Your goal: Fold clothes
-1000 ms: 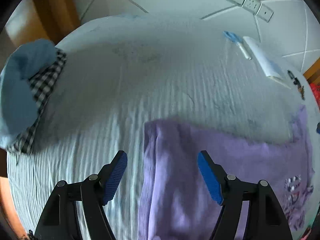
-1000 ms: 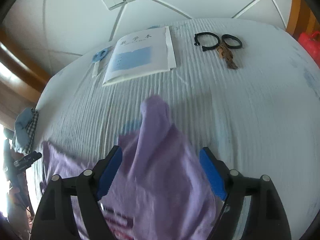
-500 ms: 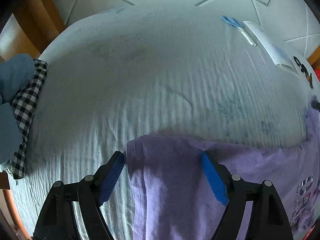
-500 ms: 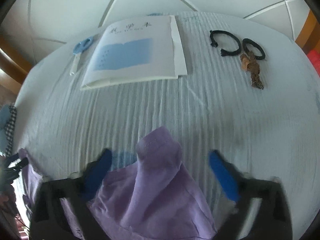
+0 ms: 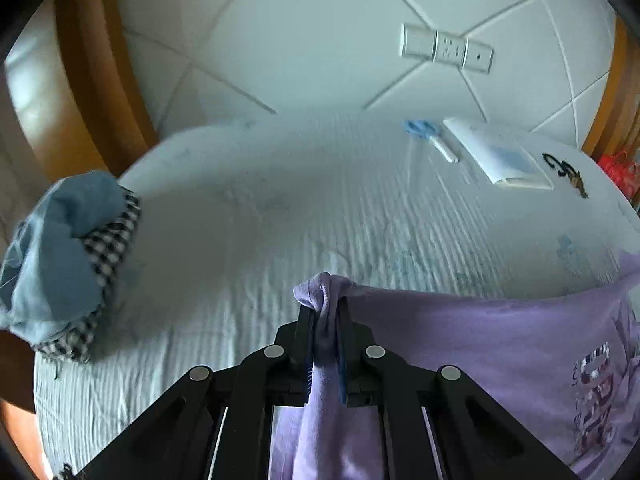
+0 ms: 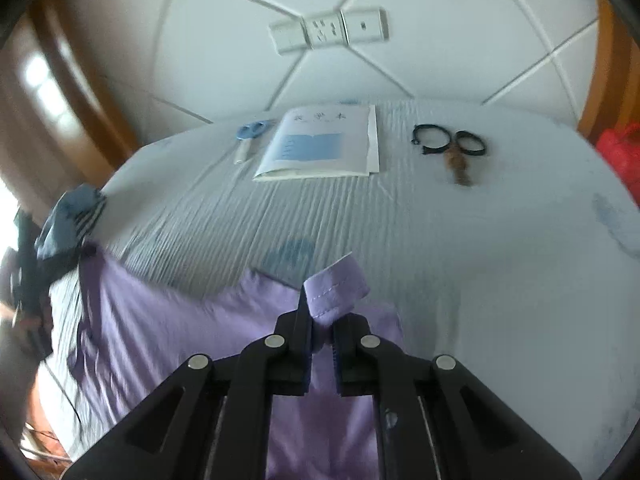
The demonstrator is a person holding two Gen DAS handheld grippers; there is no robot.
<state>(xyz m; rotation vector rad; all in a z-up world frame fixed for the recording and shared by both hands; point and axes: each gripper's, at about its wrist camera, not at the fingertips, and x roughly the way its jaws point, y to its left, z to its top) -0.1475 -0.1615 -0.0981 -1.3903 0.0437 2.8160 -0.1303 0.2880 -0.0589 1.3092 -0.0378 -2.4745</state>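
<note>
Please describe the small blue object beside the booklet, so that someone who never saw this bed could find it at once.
Look at the far side of the bed, below the wall sockets. A white booklet with a blue panel lies there; just to its left lies the pair of scissors. Only it has blue ring handles and a pale tip.

Bare sheet (image 5: 320,208) ahead, booklet (image 6: 320,144), scissors (image 6: 250,136) beyond
</note>
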